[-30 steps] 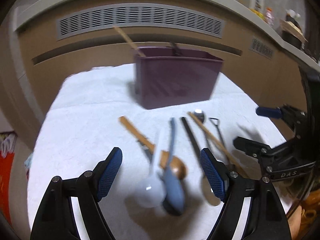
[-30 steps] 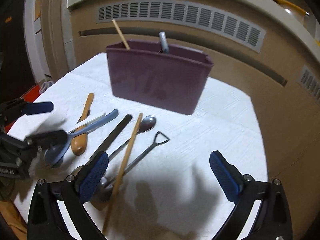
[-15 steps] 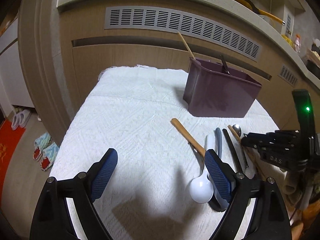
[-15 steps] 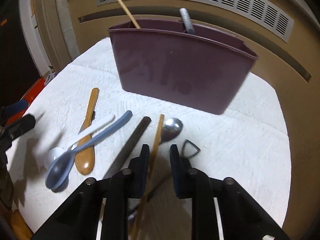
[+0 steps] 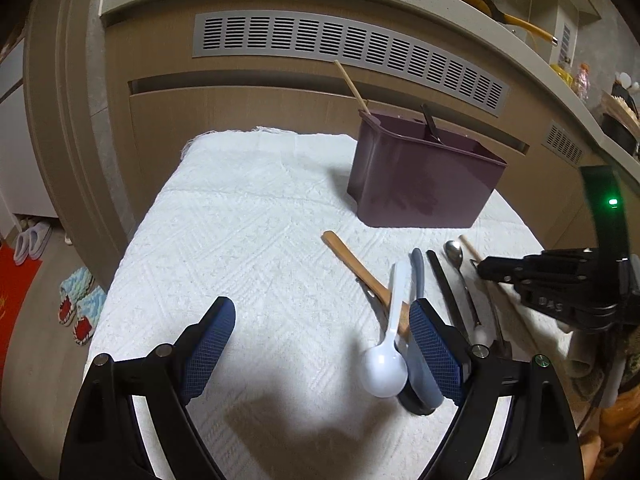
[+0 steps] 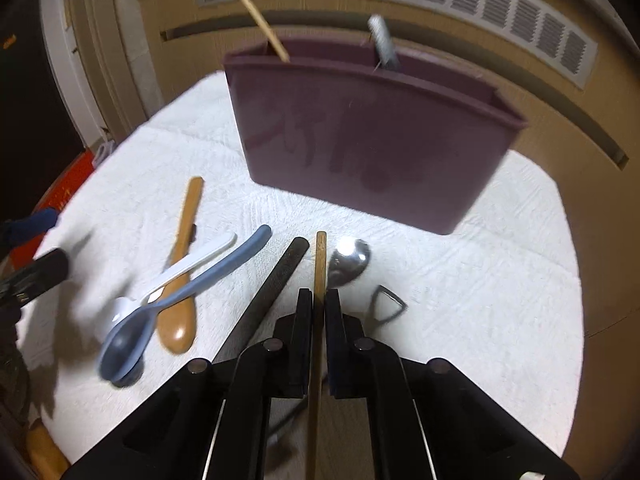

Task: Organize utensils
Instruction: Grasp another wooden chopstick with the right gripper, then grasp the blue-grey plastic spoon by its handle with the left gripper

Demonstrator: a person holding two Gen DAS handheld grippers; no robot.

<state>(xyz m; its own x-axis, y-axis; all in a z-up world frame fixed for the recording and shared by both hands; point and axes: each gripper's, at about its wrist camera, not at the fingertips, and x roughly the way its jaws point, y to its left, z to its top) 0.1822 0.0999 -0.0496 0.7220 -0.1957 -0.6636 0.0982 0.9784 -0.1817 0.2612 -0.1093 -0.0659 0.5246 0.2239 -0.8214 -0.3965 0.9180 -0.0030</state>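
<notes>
The right gripper is clamped on a wooden chopstick whose long axis runs toward 12 o'clock, straight at the maroon utensil caddy standing on the white cloth. The left gripper hangs wide open and empty, farther from the caddy at its 1 o'clock, a white spoon just inside its right finger.
</notes>
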